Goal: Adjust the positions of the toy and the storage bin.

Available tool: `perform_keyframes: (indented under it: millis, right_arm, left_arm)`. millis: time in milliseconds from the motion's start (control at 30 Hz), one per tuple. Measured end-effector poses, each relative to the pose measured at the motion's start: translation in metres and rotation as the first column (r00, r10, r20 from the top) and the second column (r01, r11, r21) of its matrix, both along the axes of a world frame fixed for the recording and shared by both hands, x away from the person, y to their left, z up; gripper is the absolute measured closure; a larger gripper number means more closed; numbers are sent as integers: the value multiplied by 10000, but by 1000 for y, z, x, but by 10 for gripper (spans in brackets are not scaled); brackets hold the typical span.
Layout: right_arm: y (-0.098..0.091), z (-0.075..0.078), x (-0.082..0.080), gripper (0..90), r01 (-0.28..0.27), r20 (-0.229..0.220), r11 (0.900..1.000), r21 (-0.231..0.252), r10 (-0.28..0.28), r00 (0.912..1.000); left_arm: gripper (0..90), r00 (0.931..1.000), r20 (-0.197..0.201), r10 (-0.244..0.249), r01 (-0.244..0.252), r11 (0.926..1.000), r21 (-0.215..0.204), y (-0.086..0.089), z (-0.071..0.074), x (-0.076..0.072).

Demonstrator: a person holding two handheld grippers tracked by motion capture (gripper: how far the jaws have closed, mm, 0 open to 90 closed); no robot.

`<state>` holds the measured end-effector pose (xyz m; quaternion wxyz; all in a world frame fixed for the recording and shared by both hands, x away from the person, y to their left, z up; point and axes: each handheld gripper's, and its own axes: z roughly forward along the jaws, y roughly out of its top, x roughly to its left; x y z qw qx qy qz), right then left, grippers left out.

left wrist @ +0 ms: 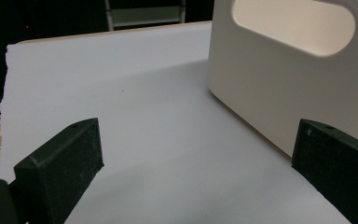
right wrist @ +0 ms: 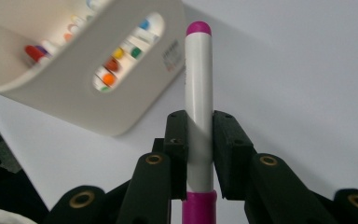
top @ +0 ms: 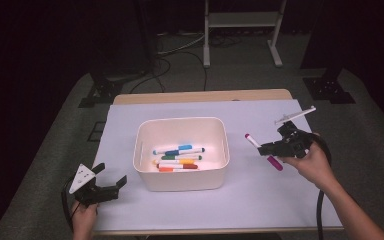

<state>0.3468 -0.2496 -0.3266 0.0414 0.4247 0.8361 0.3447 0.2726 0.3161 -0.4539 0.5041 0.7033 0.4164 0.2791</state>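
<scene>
A white marker with magenta ends (top: 261,150) (right wrist: 199,93) is held above the table, right of the white bin (top: 145,176). My right gripper (top: 270,148) (right wrist: 199,140) is shut on the marker's middle, both pads pressed to its barrel. The bin (right wrist: 98,112) holds several coloured markers (top: 179,157) lying flat; they show through its handle slot in the right gripper view. My left gripper (top: 111,176) (left wrist: 196,158) rests open at the table's front left, its jaws wide apart with nothing between them. The bin's wall (left wrist: 279,84) stands just ahead of it to the right.
A white sheet (top: 260,200) covers the tabletop. Beyond the far edge are a dark floor, cables and a white metal frame (top: 242,30). Black stand feet sit at both far corners.
</scene>
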Motion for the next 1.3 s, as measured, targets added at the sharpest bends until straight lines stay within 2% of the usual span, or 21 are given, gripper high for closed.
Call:
perform_keyframes:
  millis: [367,600,733,900,1033,1300]
  right_arm:
    - [33,61,-2,759,-1008,434,9946,230,997,9941]
    - [62,85,-1,758,-1872,535,9812,474,1846,9813]
    - [82,91,0,759,-2389,520,9701,425,2367,9702]
    - [111,94,3,759,-3034,496,9521,369,3015,9522]
    - [134,92,4,758,-3585,460,9331,266,3571,9329]
    - [170,81,8,758,-4352,161,8999,280,4349,9003]
  left_arm:
    - [6,10000,-27,-13,13,10000,18,0,0,0]
    - [6,10000,-30,-19,19,10000,-16,0,0,0]
    - [6,10000,-27,-20,20,10000,-14,0,0,0]
    - [5,10000,-24,-36,36,10000,4,0,0,0]
    - [6,10000,-24,-43,43,10000,-3,1,0,0]
    - [5,10000,-31,-45,45,10000,-10,1,0,0]
